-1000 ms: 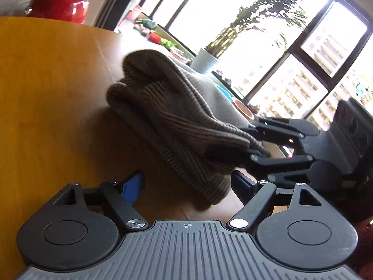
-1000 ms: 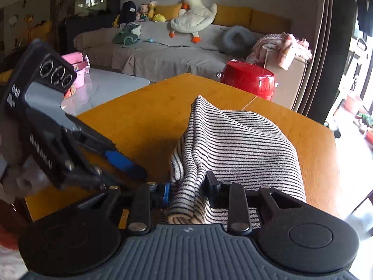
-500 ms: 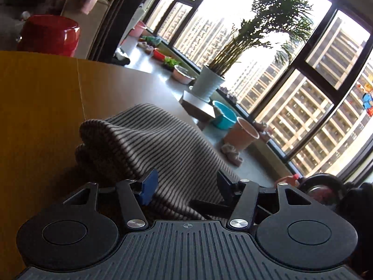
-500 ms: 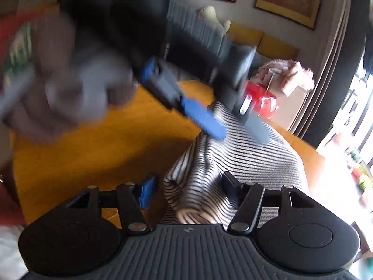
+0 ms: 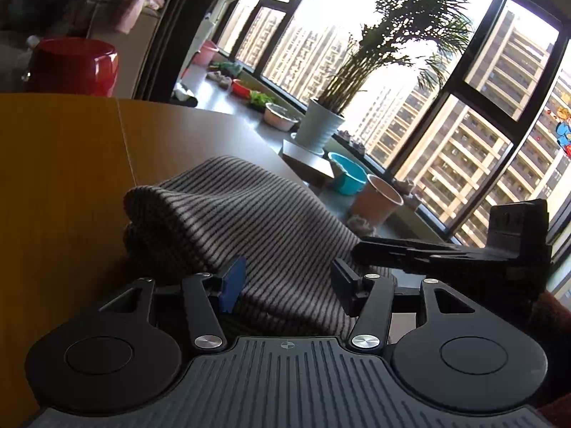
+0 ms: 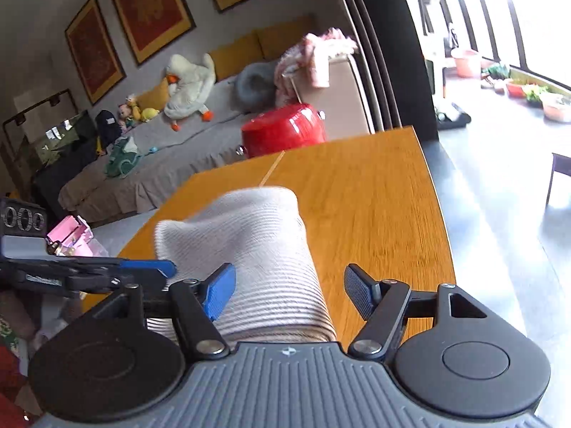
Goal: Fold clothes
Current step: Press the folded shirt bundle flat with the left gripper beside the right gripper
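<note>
A folded black-and-white striped garment (image 5: 246, 228) lies bunched on the wooden table (image 5: 60, 164). My left gripper (image 5: 287, 280) is open, its jaws on either side of the garment's near end, not closed on it. My right gripper (image 6: 289, 290) is open too, with the garment (image 6: 257, 253) between its jaws, nearer the blue left pad. The right gripper also shows in the left wrist view (image 5: 464, 253) at the right, beside the garment. The left gripper's blue-tipped fingers show in the right wrist view (image 6: 142, 269) at the left.
A red pot (image 6: 285, 128) stands past the table's far edge, also in the left wrist view (image 5: 73, 66). The table's right edge (image 6: 439, 192) drops to grey floor. A windowsill with a potted plant (image 5: 323, 126) and bowls lies beyond. A sofa (image 6: 150, 142) lies behind.
My right gripper opened and let go of the garment, which now lies lower and flatter on the table. My left gripper moved over the garment's near end. Both views swung.
</note>
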The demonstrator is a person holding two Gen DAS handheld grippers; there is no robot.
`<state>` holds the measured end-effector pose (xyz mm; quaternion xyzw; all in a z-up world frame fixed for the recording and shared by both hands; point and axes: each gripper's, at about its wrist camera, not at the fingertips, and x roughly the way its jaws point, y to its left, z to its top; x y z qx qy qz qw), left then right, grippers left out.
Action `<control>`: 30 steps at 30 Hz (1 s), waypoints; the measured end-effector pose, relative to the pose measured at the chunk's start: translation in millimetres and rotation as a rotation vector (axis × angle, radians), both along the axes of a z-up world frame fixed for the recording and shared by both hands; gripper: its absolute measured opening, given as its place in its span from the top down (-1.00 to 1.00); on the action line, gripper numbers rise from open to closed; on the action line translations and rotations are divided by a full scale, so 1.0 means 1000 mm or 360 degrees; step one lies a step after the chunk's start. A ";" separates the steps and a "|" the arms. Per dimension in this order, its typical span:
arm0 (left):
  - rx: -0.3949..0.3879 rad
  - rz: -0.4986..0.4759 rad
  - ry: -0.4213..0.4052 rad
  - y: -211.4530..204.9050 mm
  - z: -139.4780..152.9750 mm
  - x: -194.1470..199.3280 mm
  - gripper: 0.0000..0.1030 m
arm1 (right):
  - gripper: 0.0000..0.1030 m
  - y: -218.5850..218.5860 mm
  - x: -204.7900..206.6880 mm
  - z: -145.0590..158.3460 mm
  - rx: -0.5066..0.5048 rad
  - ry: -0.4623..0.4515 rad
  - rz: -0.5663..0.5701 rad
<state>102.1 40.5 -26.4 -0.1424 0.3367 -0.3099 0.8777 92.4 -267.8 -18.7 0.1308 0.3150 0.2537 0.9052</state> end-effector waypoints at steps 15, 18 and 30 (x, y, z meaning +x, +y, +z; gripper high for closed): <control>-0.0001 0.0031 -0.0002 0.014 -0.005 0.000 -0.26 | -0.06 0.016 -0.020 -0.005 -0.0108 0.0093 0.0115; 0.0007 0.0042 0.0004 0.013 -0.003 0.000 -0.26 | -0.11 0.009 -0.021 -0.009 -0.0027 0.0106 0.0093; 0.0014 0.0034 0.0075 0.016 0.010 -0.027 -0.22 | -0.33 0.004 -0.023 -0.012 -0.0064 0.0040 0.0074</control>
